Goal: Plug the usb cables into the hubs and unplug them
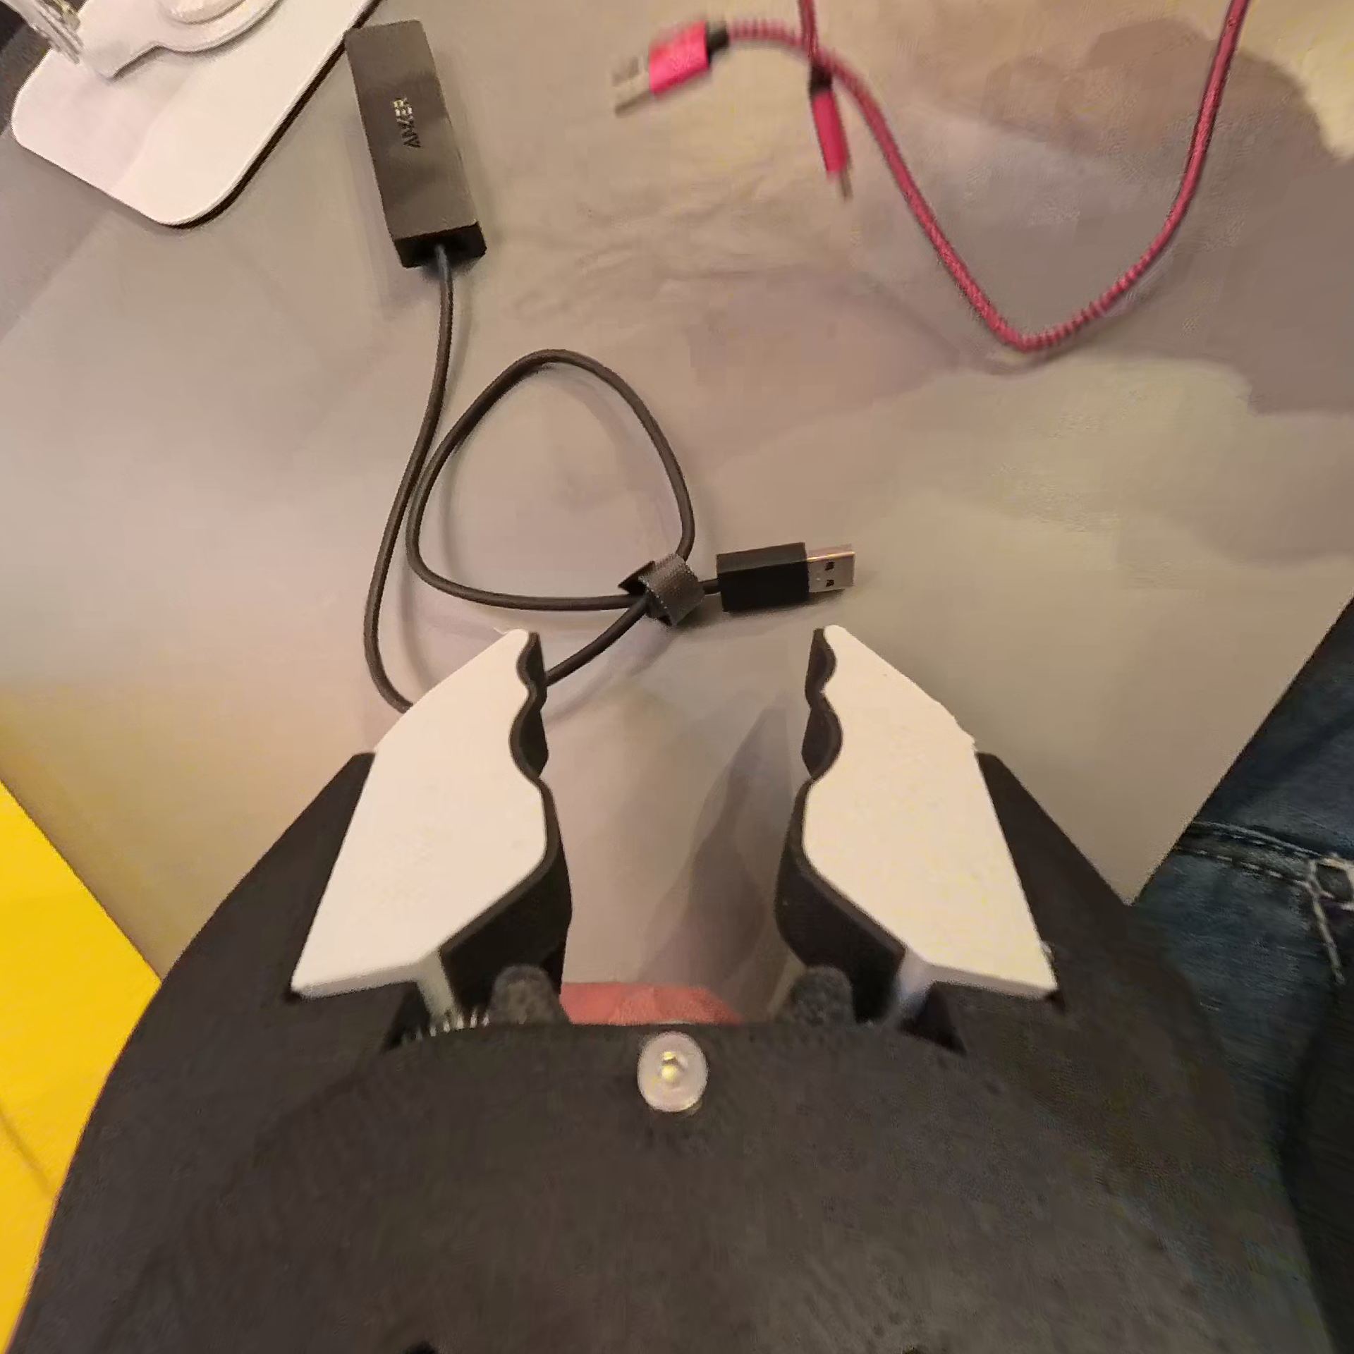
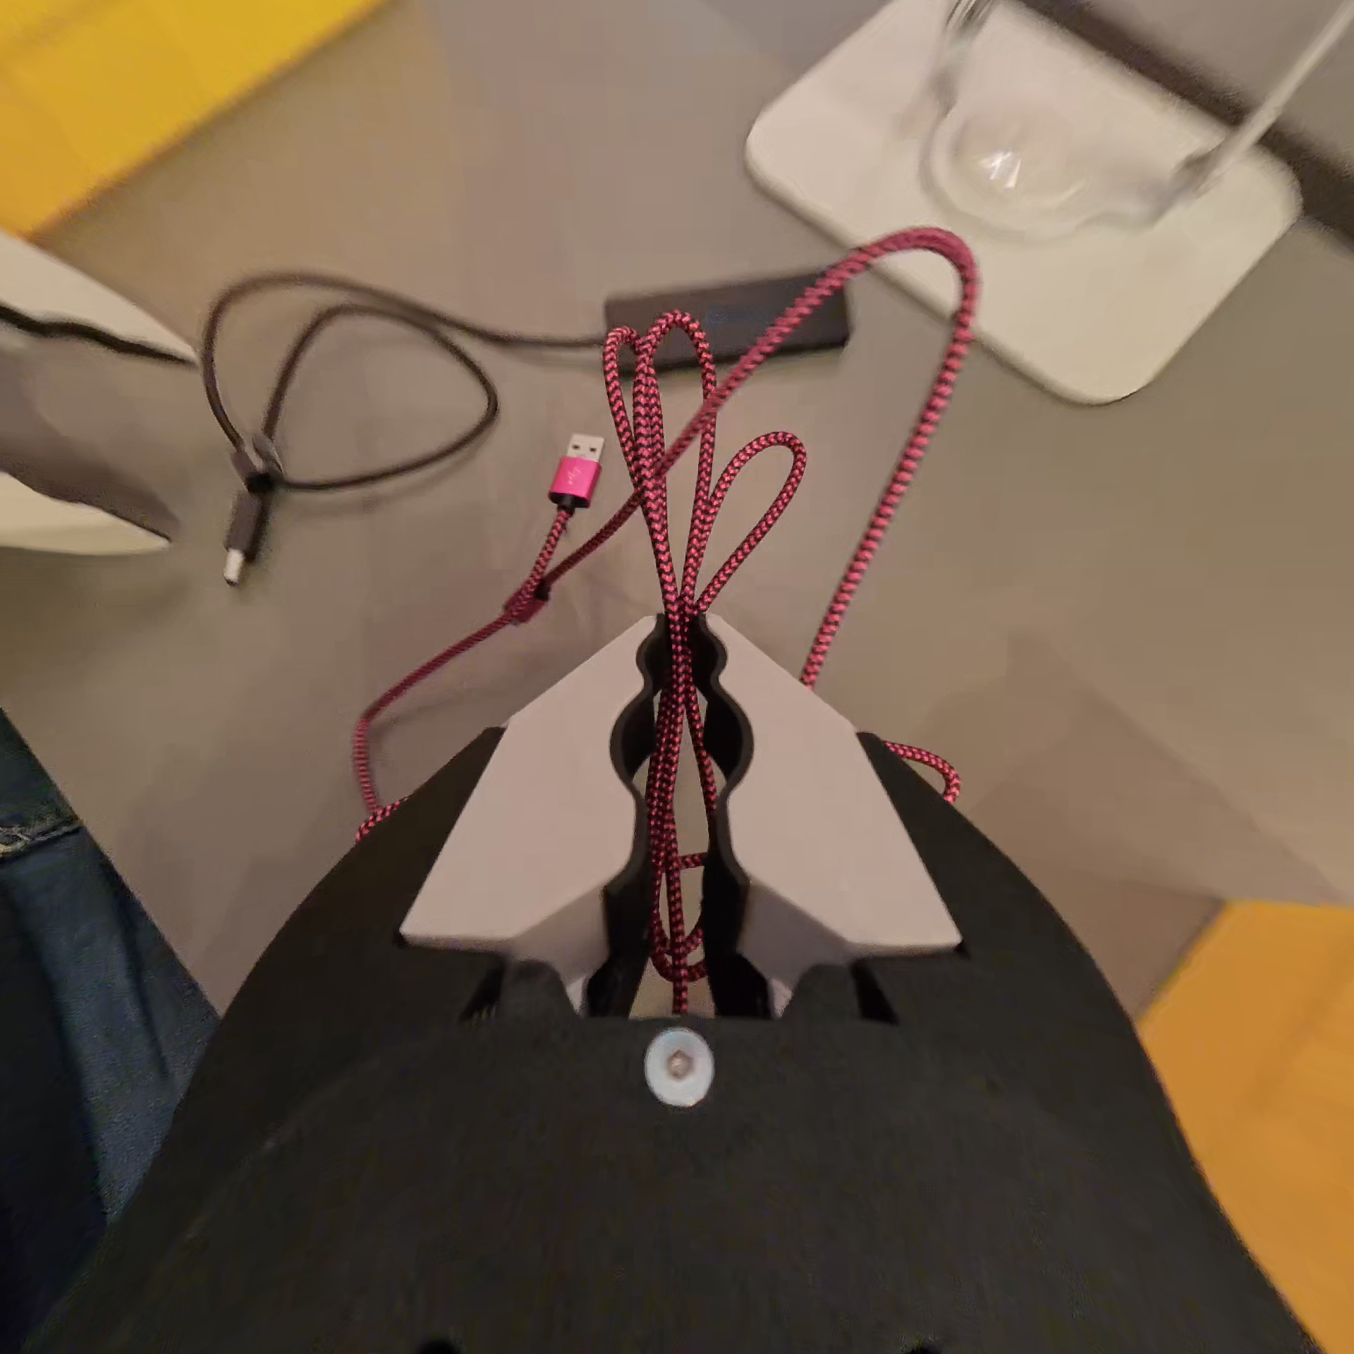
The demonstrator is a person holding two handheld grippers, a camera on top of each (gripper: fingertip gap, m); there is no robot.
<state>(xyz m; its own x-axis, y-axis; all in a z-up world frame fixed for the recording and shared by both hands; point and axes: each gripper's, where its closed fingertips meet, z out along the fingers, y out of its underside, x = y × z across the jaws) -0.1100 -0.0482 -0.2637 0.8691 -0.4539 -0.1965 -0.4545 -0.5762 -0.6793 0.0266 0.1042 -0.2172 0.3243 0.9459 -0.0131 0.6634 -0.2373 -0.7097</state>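
Observation:
My right gripper (image 2: 680, 623) is shut on several strands of the pink braided USB cable (image 2: 678, 513), which loops up beyond the fingertips. The cable's pink USB plug (image 2: 579, 472) hangs free to the left; it also shows in the left wrist view (image 1: 678, 58). My left gripper (image 1: 678, 637) is open and empty above the table. Just beyond its fingertips lies the hub's own black USB plug (image 1: 784, 575) with its looped black cable (image 1: 439, 476). The black hub (image 1: 410, 139) lies at the far left; in the right wrist view the hub (image 2: 733, 315) sits behind the pink loops.
A white lamp base (image 1: 168, 110) stands beside the hub, also in the right wrist view (image 2: 1026, 220) with a clear stem. The table is grey (image 1: 952, 513) with yellow floor (image 1: 44, 916) past its edge. A person's jeans (image 1: 1260, 842) are at the near edge. Tip to tip, the grippers are about 20 cm apart. The black hub (image 1: 410, 139) sits 15 cm or so from the ends of my right fingers.

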